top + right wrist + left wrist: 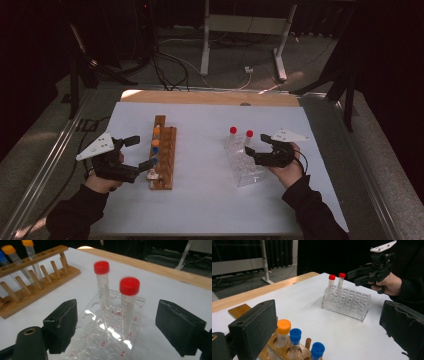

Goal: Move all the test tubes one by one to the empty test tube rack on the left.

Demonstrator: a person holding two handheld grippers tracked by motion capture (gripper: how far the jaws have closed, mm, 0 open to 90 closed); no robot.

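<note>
High view: left gripper (pixel 141 153) open beside wooden tube rack (pixel 163 151); right gripper (pixel 257 146) open over clear plastic rack (pixel 243 167) | Left gripper view: orange-capped tube (pixel 283 332), blue-capped tubes (pixel 295 341) between jaws | Right gripper view: two red-capped tubes (pixel 129 305) upright, ungripped.

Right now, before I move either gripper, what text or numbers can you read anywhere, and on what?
"A4" in red, on the clear rack, at its near edge in the right gripper view.
Other red markings beside the rack's holes: too small and blurred to read.
Scale marks on the two red-capped tubes: unreadable.
Wooden rack, coloured caps, both grippers: no text visible.
</note>
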